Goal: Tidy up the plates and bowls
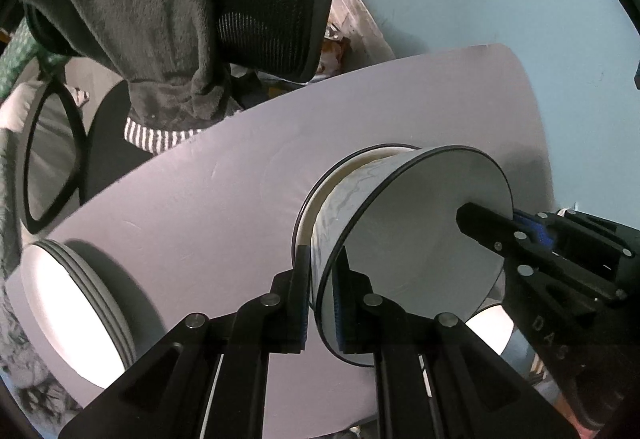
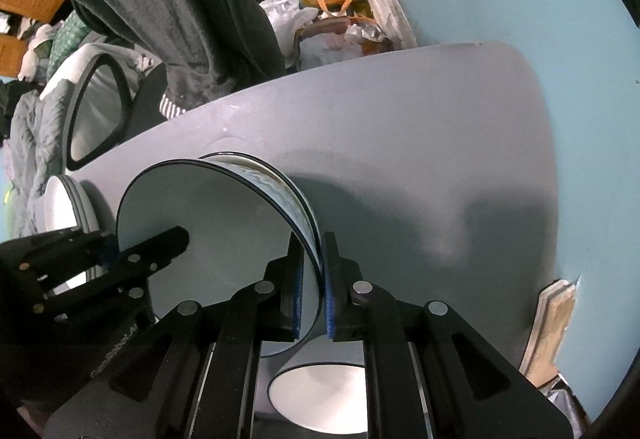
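A white bowl (image 1: 404, 239) with a dark rim line and a marbled outer wall is shown held above a second bowl (image 1: 320, 199) that rests on the grey table (image 1: 200, 207). The upper bowl is carried by both tools: the left gripper (image 1: 322, 299) is closed narrowly on one side of the rim, one pad inside the wall and one outside, and the right gripper (image 2: 322, 291) is clamped likewise on the opposite side of the rim.

Risks, as judged: the wall is thin and smooth, so a slip out of either pinch may be caused by uneven lowering. If one side is dropped ahead of the other, the bowl may be tilted and jammed askew in the lower bowl, or struck rim against rim. An early release on one side may leave the bowl swinging from the other pinch.

The mouth of the held bowl is turned toward both cameras, which appears to mean upward, its base toward the lower bowl; its axis of symmetry is thus read as near vertical. A stack of plates (image 1: 80, 311) is seen near the table edge, and a further bowl (image 2: 320, 395) lies below the right gripper.
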`<state>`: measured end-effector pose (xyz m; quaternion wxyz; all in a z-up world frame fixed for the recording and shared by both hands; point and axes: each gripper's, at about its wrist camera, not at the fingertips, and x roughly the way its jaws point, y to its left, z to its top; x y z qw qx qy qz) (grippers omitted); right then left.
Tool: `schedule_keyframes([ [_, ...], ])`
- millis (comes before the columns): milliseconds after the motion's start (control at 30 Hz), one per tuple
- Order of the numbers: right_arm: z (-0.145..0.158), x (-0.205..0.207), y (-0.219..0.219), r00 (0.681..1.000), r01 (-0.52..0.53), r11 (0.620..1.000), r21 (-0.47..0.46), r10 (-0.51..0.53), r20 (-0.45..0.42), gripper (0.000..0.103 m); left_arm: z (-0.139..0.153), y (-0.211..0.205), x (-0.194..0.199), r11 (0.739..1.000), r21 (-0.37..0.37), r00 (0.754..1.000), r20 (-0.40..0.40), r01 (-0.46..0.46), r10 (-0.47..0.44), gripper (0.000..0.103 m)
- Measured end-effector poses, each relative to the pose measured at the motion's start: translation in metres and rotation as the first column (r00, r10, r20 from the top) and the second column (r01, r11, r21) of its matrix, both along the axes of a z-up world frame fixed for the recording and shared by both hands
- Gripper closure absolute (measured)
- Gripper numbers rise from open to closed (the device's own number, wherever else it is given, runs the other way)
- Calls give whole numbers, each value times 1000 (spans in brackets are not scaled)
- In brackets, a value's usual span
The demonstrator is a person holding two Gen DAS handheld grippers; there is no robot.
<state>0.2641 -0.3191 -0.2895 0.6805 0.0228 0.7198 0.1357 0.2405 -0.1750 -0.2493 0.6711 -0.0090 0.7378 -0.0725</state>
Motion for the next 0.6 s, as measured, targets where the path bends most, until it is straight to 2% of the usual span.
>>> schedule_keyframes([
  [200, 0, -1, -4, 1000, 25, 999, 21, -25, -2, 94, 5, -10, -2, 998, 37, 998, 2, 60, -60, 81],
  [267, 0, -2, -5, 1000, 31, 999, 28, -31, -1, 94, 8, -12, -4, 995, 61, 997, 15, 76, -77, 72],
  [600, 6, -7, -5, 999, 47, 998, 39, -48, 18, 93, 15, -9, -7, 996, 50, 996, 33, 77, -79, 71],
])
